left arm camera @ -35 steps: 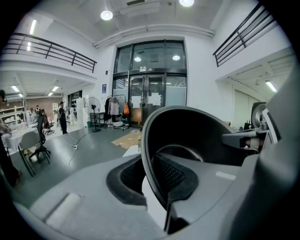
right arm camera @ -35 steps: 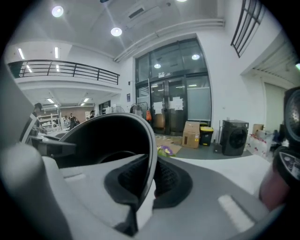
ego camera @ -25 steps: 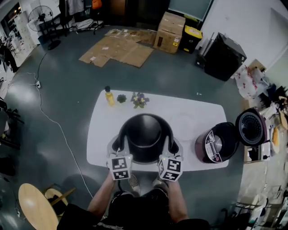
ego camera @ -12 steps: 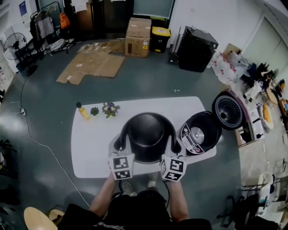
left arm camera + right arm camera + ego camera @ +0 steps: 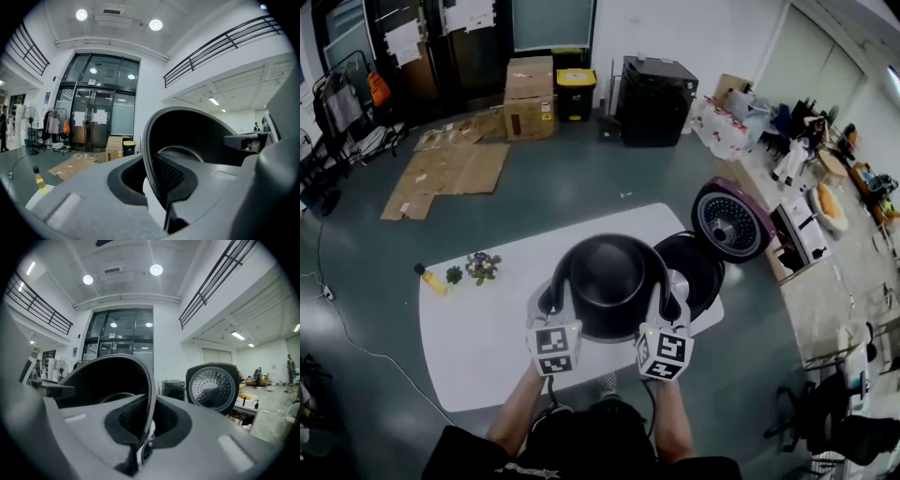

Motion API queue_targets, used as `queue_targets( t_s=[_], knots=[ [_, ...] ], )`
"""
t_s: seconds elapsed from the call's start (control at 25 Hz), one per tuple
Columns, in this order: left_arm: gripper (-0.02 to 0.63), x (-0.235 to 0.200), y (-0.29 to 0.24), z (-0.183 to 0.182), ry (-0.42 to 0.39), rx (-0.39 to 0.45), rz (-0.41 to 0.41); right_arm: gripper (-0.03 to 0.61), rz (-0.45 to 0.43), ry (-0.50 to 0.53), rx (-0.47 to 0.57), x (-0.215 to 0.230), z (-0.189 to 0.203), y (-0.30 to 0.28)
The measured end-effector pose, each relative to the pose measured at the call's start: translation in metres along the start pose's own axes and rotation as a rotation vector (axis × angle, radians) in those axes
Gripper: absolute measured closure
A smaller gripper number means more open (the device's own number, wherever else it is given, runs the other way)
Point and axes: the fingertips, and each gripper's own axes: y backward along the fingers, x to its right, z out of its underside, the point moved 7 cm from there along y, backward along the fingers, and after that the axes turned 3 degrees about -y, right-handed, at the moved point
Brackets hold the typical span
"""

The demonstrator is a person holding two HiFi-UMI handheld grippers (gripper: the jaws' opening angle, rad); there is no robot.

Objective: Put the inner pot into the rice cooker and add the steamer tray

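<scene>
We stand over the white table (image 5: 478,328), and at its right edge the rice cooker (image 5: 698,277) sits with its lid (image 5: 729,223) thrown up. Its well looks empty to us, so the first step is not yet done. The inner pot (image 5: 605,281) hangs in the air over the table, just left of the cooker, and in the head view its right side overlaps the cooker's mouth. We judge it is close to the drop but not yet over the well.

We find the steamer tray in none of the views, so that step is wholly left.

The left gripper (image 5: 547,300) is clamped on the pot's left rim and the right gripper (image 5: 668,305) on its right rim. In each gripper view the thin wall runs between the pads (image 5: 171,176), pinched tight, with the pot's dark bowl just ahead of the jaws
</scene>
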Motion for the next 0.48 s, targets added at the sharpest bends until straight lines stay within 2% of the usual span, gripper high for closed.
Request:
queue_targets(
  t_s=[0.48],
  knots=[
    [0.572,0.085,-0.091,-0.038,-0.065,0.024,0.220,0.565,0.231,-0.064,0.031,0.096,-0.018,-0.011]
  ],
)
